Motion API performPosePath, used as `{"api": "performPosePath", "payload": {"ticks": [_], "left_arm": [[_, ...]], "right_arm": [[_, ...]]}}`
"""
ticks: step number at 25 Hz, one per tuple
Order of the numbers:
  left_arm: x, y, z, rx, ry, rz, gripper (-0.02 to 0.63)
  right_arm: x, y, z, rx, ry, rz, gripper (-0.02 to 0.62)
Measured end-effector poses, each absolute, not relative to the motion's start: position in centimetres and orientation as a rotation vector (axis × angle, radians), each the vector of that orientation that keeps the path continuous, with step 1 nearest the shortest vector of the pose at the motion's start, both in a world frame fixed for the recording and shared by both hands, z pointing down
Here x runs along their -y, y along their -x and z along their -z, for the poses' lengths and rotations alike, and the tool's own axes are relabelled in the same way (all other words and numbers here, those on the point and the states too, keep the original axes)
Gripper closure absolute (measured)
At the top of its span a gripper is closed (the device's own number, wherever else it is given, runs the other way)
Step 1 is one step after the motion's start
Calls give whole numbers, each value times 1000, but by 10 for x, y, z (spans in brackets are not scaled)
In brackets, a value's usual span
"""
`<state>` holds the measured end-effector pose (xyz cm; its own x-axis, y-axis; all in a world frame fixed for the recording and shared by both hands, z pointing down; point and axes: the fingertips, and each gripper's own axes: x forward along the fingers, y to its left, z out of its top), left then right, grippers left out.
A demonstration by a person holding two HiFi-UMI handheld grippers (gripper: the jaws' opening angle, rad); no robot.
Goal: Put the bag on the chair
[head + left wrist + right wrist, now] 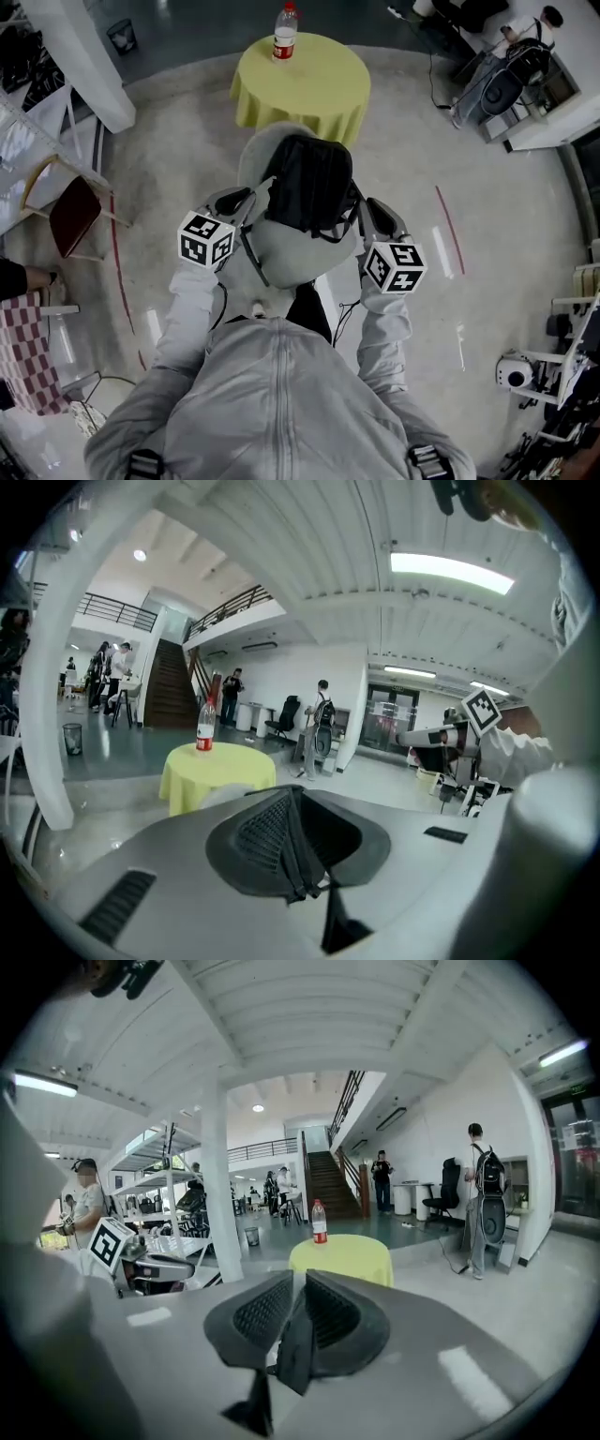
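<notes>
In the head view a black bag [309,187] lies on a pale grey rounded chair [291,253] right in front of me. My left gripper [246,199] is at the bag's left side and my right gripper [370,211] at its right side. In the left gripper view the left gripper [295,841] has its ribbed black pads [262,836] pressed on a black strap [333,921] that hangs down between them. In the right gripper view the right gripper [298,1321] is likewise shut on a black strap [289,1358].
A round table with a yellow cloth [305,84] stands just beyond the chair, with a red-labelled bottle [284,33] on it. A red-seated chair [75,216] is at the left and a white column [84,56] behind it. Desks and equipment [511,84] fill the right side.
</notes>
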<state>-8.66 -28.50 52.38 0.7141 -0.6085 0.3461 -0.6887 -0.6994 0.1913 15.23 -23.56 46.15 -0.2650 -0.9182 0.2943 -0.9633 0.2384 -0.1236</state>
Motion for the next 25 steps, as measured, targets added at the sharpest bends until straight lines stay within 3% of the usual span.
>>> {"api": "performPosePath", "payload": {"ticks": [11, 25], "left_arm": [[230, 72, -398, 988, -2980, -246, 586], [204, 55, -382, 958, -3018, -210, 600]], "right_arm": [[181, -116, -371, 2446, -1842, -164, 583], [149, -104, -359, 2374, -1771, -5, 584]]}}
